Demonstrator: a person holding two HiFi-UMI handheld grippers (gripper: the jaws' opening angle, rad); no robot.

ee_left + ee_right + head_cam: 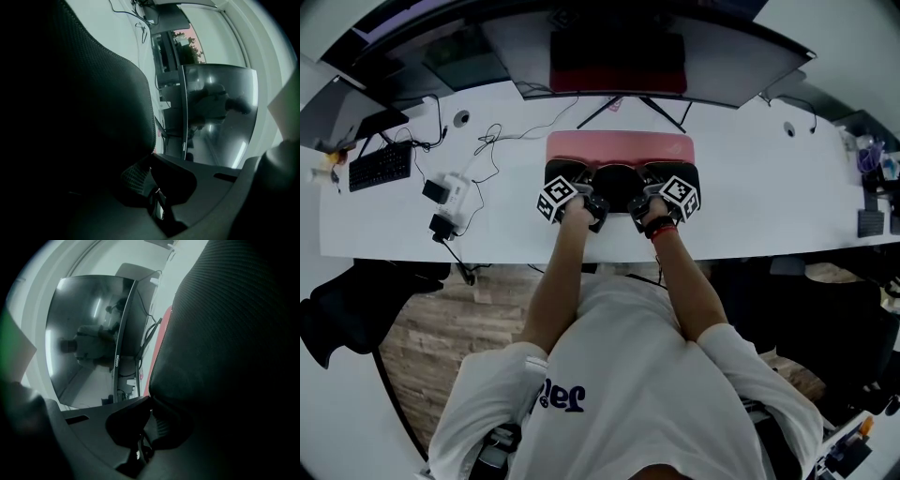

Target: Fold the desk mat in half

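The desk mat lies on the white desk in front of the monitor, its pink top face showing at the back. Its near part is lifted and turned over, so the black underside faces up. My left gripper and right gripper sit side by side at that raised edge. In the left gripper view the jaws are shut on the black textured mat. The right gripper view shows its jaws shut on the mat too, with a pink rim showing.
A wide monitor stands just behind the mat on a splayed stand. A keyboard, adapters and cables lie at the left of the desk. Small items sit at the far right edge.
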